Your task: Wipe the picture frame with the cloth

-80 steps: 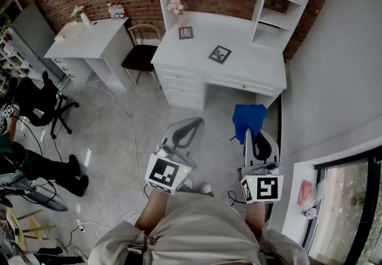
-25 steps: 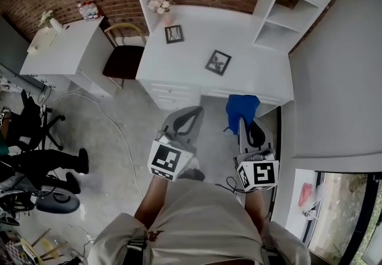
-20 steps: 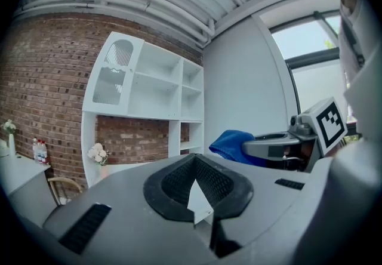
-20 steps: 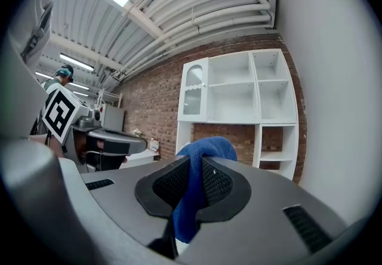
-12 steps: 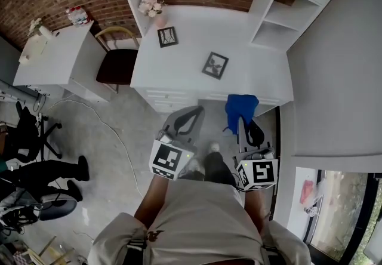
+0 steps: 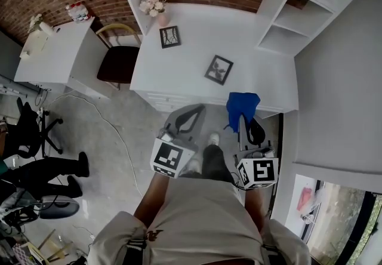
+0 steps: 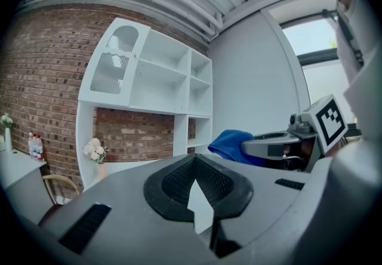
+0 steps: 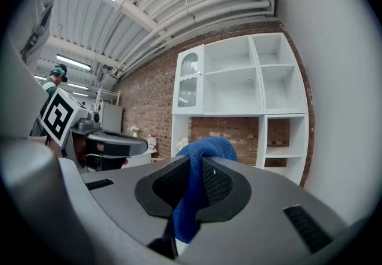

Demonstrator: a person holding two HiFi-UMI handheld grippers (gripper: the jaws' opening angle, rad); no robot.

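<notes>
frame (image 6: pixel 219 70) sat on desk (image 6: pixel 262 79), untouched. cloth (image 6: pixel 242 104) was at its 5 o'clock by the desk's front edge, clamped in right gripper (image 6: pixel 243 119). left gripper (image 6: pixel 194 111) was at 7 o'clock, clenched on nothing. second frame (image 6: pixel 169 37) was at 10 o'clock.

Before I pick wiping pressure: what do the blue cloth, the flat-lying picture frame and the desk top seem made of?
Cloth: soft knitted or terry-like fabric, matte; it drapes and shows fine texture.
Picture frame: dark matte border, wood or plastic, too small to tell.
Desk top: smooth white surface, likely painted or laminated board.
</notes>
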